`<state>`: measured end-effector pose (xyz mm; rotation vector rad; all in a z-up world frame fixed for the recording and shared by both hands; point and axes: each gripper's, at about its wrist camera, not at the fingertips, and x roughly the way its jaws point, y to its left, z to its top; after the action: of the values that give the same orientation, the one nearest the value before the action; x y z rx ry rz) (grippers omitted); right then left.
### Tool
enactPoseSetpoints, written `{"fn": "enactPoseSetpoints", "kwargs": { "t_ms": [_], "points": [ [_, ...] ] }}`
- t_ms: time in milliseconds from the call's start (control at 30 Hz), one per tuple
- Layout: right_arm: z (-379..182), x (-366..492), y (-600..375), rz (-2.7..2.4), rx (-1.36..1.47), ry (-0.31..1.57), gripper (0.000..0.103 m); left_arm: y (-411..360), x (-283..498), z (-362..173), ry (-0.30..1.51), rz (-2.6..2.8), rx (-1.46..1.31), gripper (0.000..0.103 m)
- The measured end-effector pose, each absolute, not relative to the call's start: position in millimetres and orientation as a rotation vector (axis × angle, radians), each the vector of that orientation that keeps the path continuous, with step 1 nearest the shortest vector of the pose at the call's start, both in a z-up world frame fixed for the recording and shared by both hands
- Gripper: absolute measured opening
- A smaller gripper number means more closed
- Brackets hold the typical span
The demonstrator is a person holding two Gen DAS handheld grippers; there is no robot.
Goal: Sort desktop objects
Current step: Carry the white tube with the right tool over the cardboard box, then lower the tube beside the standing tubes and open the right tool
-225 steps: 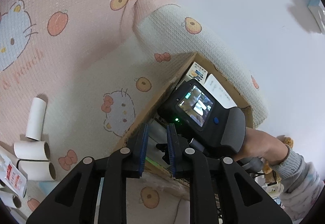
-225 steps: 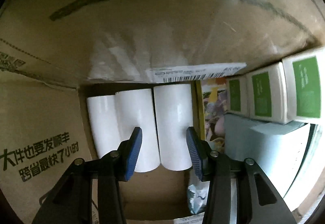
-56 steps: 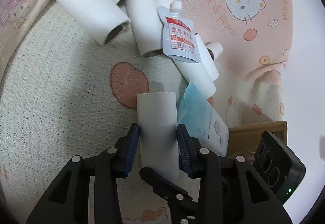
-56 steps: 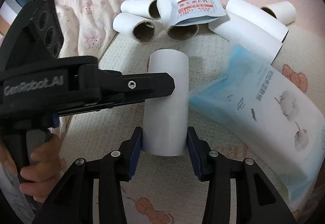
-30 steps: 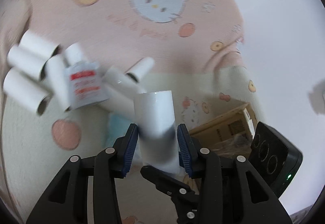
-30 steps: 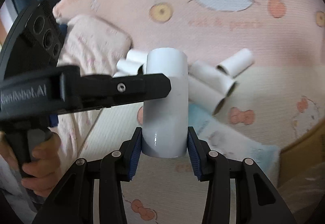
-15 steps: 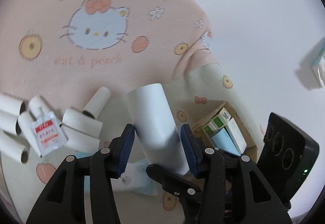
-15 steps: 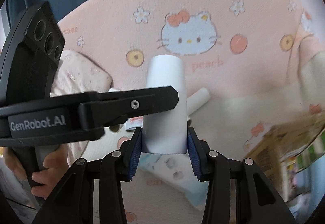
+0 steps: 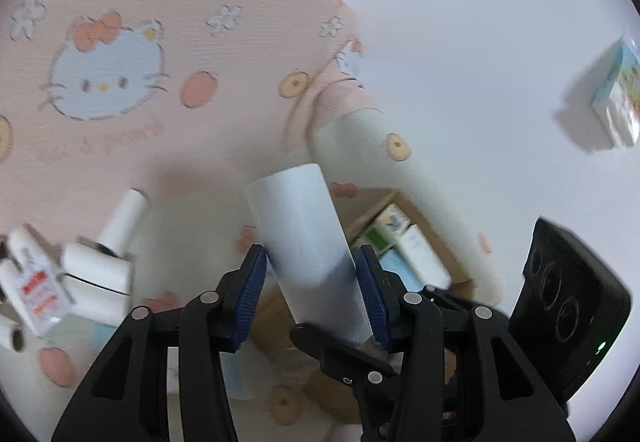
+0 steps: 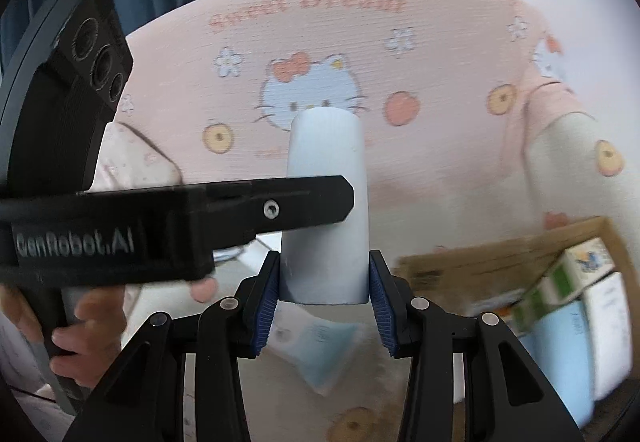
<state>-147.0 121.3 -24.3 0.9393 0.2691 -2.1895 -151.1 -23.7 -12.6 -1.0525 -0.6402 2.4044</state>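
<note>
A white paper roll [image 9: 304, 242] is held in the air above the bed, and it also shows in the right wrist view [image 10: 326, 209]. My right gripper [image 10: 323, 306] is shut on its lower end. My left gripper [image 9: 310, 294] straddles the same roll; small gaps show beside its pads, so its grip is unclear. The left gripper's body [image 10: 180, 217] crosses in front of the roll in the right wrist view. The open cardboard box [image 9: 404, 242] holding small cartons lies behind the roll, and it also shows at the right in the right wrist view [image 10: 532, 266].
Several more white rolls [image 9: 100, 266] and a white pouch with red print [image 9: 36, 294] lie on the Hello Kitty blanket [image 9: 120, 81] at the left. A blue tissue packet [image 10: 320, 346] lies below the held roll. A small box [image 9: 616, 97] hangs on the white wall.
Both grippers have carried the roll up and toward the cardboard box. The box has come closer and the pile of rolls has slid off to the left.
</note>
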Motion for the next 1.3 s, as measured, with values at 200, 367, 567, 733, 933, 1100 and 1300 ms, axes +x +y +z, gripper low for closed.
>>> {"fn": "enactPoseSetpoints", "kwargs": {
  "t_ms": [200, 367, 567, 733, 933, 1100, 1300],
  "points": [
    [-18, -155, 158, -2.262, 0.967, 0.277, 0.040, 6, -173, -12, -0.785, 2.218, -1.114, 0.049],
    [-21, -164, 189, -2.319, 0.965, 0.243, 0.040, 34, -191, -14, -0.850, 2.137, -1.175, 0.049],
    [-32, -189, 224, -2.310, 1.028, 0.076, 0.040, 74, -201, -19, -0.747, 2.174, -1.207, 0.049],
    [-48, -199, 250, -2.293, 1.079, -0.008, 0.040, 102, -208, -29, -0.668, 2.166, -1.247, 0.049],
    [-59, -203, 270, -2.317, 1.140, -0.020, 0.040, 126, -218, -51, -0.708, 2.066, -1.330, 0.049],
    [-67, -203, 275, -2.346, 1.184, -0.024, 0.040, 133, -226, -63, -0.747, 2.034, -1.400, 0.049],
    [-70, -204, 283, -2.349, 1.197, -0.057, 0.040, 135, -228, -70, -0.783, 2.014, -1.435, 0.048]
  ]
}}
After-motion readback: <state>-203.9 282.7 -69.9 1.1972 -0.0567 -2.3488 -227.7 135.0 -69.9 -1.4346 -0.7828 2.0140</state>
